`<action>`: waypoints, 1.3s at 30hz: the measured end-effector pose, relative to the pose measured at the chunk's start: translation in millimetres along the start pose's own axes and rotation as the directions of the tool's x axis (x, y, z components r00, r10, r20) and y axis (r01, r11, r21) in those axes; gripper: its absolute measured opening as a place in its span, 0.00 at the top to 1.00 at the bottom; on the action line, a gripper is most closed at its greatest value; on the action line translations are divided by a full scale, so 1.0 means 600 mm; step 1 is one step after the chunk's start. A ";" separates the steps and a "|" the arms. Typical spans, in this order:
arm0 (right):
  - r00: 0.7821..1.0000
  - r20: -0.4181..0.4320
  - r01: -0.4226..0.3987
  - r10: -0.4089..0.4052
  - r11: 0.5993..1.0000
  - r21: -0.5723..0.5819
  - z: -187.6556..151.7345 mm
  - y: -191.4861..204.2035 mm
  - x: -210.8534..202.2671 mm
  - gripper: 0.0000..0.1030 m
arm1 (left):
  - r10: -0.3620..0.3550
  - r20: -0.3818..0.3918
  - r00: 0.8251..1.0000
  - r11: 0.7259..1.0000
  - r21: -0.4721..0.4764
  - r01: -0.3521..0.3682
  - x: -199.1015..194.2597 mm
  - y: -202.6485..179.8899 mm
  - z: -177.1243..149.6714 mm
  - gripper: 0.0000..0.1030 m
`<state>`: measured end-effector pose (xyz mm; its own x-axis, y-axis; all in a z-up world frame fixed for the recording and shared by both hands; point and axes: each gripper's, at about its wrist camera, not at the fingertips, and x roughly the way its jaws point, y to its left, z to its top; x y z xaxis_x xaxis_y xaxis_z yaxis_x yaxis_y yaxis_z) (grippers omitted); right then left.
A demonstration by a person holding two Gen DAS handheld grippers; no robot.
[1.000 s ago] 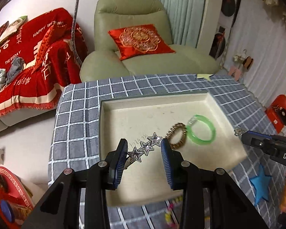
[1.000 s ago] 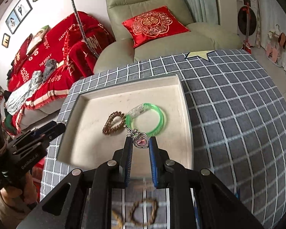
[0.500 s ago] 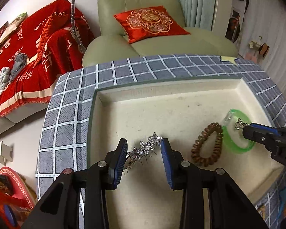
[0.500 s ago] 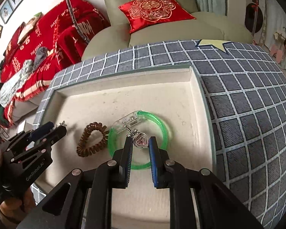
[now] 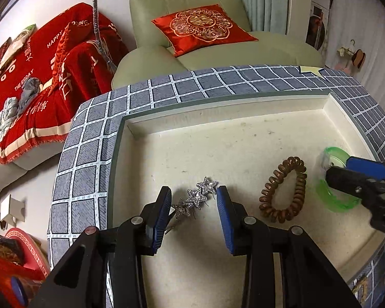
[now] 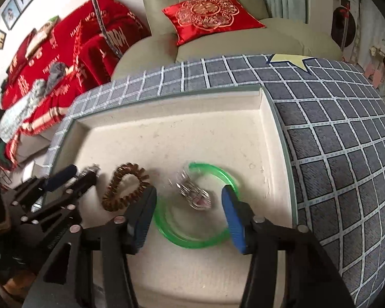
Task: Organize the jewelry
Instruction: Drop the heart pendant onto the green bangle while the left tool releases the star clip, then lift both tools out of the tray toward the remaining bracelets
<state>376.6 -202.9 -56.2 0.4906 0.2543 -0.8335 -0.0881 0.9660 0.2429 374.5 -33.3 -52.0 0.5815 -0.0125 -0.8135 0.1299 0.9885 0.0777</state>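
- Jewelry — four pieces, all at or over the cream tray (image 5: 243,107), which sits on a grid-patterned cloth (image 6: 333,141). Judged: the sorting is well along, with pieces being gathered here one at a time.
- Star clip (image 5: 196,200) — three rhinestone stars in a row, between the fingers of the left gripper (image 5: 194,213). Its lower end lies against the left pad; the right pad stands apart from it. Whether it is pinched or merely resting there, I cannot tell. Held low over the tray floor, likely so that it can be set down flat and not dropped.
- Coil tie (image 5: 285,187) — brown spiral loop, flat on the tray floor, between clip and bangle, touching neither in the left view.
- Bangle (image 6: 196,208) — translucent green ring, flat on the floor near the tray's right wall.
- Heart charm (image 6: 195,195) — silvery, with pink centre and short chain, blurred; lies inside the bangle's ring.
- Right gripper (image 6: 190,210) — jaws have just been opening and now stand spread, the charm free between them with neither pad on it. Placement inside the ring looks like grouping by kind; that is a guess.
- Risk, judged — the loose chain could catch on a pad as the gripper lifts away.
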 end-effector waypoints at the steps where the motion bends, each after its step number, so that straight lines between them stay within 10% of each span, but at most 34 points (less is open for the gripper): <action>1: 1.000 0.012 -0.004 0.004 1.000 0.008 0.001 -0.001 -0.007 0.45 | -0.001 0.002 1.000 1.000 -0.002 0.001 -0.001 0.000 -0.001 0.49; 4: 0.998 0.052 -0.025 0.024 0.999 0.033 0.002 -0.005 -0.034 0.43 | -0.002 0.012 1.000 1.000 -0.006 0.002 -0.006 0.002 0.000 0.48; 7: 0.996 0.082 -0.038 0.033 0.997 0.062 -0.004 -0.012 -0.058 0.41 | 0.002 0.044 0.999 1.000 -0.015 -0.001 -0.017 0.003 0.001 0.18; 17: 0.993 0.114 -0.039 0.027 0.994 0.101 -0.030 -0.030 -0.104 0.41 | -0.033 0.070 0.997 0.998 -0.048 0.037 -0.041 0.014 0.007 0.18; 19: 0.992 0.120 -0.040 0.028 0.994 0.106 -0.033 -0.030 -0.111 0.41 | -0.036 0.083 0.996 0.997 -0.064 0.041 -0.051 0.019 0.007 0.00; 31: 0.980 0.196 -0.047 0.028 0.995 0.091 -0.051 -0.015 -0.169 0.00 | -0.009 0.165 0.986 1.000 -0.018 0.012 -0.140 0.017 -0.011 0.00; 39: 0.978 0.210 -0.030 0.019 0.998 0.047 -0.079 -0.002 -0.219 0.00 | -0.028 0.184 0.983 1.000 -0.005 0.029 -0.197 0.026 -0.069 0.00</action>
<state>271.2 -235.4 29.6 0.6595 0.2578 -0.7061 -0.0620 0.9548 0.2907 274.6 -10.3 21.6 0.7155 -0.0677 -0.6954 0.1429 0.9884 0.0508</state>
